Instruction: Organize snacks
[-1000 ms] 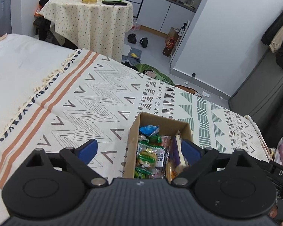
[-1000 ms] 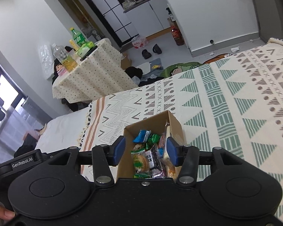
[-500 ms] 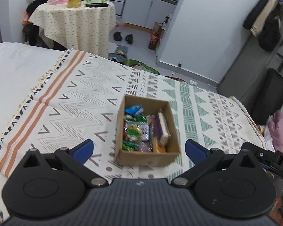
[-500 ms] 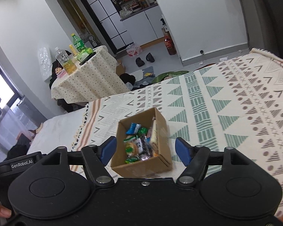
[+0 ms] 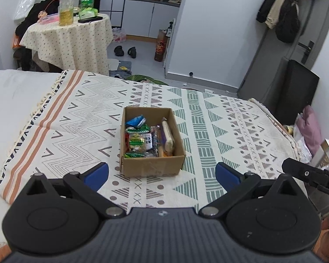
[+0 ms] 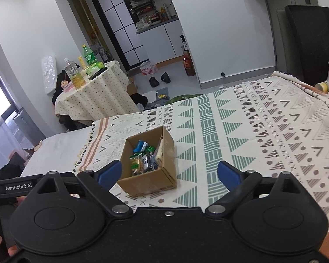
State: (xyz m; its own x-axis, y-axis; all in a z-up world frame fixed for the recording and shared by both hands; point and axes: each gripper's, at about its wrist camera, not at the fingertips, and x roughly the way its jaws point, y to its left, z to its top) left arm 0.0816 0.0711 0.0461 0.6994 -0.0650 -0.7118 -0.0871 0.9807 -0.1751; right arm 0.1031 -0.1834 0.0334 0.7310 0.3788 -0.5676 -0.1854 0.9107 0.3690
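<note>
Snack box (image 5: 151, 143) sits beyond both wide-spread, empty grippers (image 5: 162, 174) (image 6: 169, 173), untouched.

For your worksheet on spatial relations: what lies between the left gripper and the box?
Only bare patterned blanket separates the left gripper from the box, seen in the left wrist view.

The left gripper (image 5: 162, 173) is hovering with its blue-padded fingers (image 5: 96, 175) spread wide, gripping nothing. The right gripper (image 6: 168, 173) is likewise hanging with fingers (image 6: 228, 175) splayed apart and nothing between them.
</note>
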